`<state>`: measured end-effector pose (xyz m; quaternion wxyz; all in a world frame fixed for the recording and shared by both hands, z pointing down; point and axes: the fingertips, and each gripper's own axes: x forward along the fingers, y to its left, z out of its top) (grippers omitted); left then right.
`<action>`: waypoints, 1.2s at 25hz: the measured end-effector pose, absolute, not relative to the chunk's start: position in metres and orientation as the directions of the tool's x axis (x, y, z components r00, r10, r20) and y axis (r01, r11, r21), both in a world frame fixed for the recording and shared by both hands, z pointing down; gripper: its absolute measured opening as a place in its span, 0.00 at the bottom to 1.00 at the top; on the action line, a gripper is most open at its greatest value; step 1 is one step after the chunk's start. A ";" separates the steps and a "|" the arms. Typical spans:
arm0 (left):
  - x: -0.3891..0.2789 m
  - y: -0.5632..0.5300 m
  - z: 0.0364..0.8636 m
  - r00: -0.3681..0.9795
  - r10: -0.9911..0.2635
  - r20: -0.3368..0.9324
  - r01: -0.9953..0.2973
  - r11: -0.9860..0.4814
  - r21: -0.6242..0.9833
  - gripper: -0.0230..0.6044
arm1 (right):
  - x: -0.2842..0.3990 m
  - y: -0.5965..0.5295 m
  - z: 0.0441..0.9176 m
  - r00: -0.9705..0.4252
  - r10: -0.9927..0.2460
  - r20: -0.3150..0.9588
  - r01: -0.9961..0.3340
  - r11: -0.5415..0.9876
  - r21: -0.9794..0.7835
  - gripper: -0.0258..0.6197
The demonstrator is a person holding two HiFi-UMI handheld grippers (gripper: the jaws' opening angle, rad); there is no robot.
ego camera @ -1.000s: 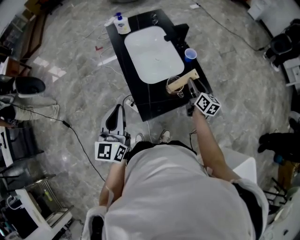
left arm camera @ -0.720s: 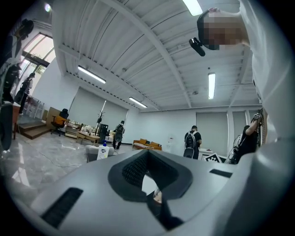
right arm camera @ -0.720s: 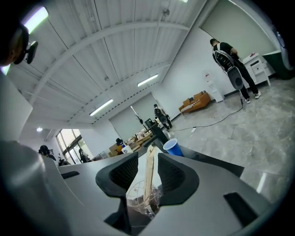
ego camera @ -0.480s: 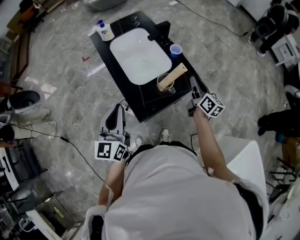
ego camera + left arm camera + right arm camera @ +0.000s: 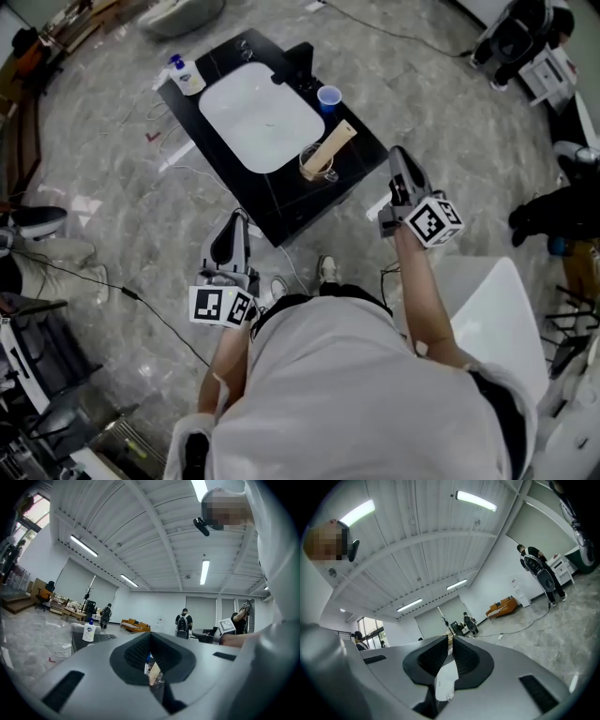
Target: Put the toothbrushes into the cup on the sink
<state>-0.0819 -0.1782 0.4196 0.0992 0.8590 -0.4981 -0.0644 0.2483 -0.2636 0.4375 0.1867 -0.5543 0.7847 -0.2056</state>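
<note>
Looks basically done to me: the long tan toothbrush bundle (image 5: 334,144) is standing slanted in the clear glass cup (image 5: 313,170), which sits on the black sink surface (image 5: 281,204) just beside the white oval basin (image 5: 253,117). I can't spot any loose brushes lying around, though I can't rule out small ones. The little blue plastic cup (image 5: 328,96) by the black faucet (image 5: 298,62) isn't involved. The right tool (image 5: 397,161) has just been closing, its jaws are pinched together on nothing, and it's off past the surface's right edge, over the floor. The left tool (image 5: 239,221) sits low by the near corner, jaws a bit apart and empty. The glass cup is close to that right edge, so bumping it is the risk. There's plenty of open floor around, just the white chair (image 5: 487,309) on the right
</note>
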 end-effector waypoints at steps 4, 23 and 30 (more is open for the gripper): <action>-0.077 -0.178 0.422 0.521 -0.853 -0.018 -0.826 -0.509 0.242 0.04 | 0.230 -0.248 0.400 -0.351 -0.930 -0.106 -0.836 0.362 -0.413 0.12; -0.085 -0.173 0.428 0.618 -0.786 -0.021 -0.757 -0.602 0.253 0.04 | 0.143 -0.173 0.385 -0.443 -0.895 -0.050 -0.880 0.444 -0.167 0.12; -0.095 -0.169 0.425 0.640 -0.768 -0.027 -0.741 -0.626 0.243 0.04 | 0.126 -0.161 0.380 -0.429 -0.902 -0.051 -0.898 0.432 -0.089 0.12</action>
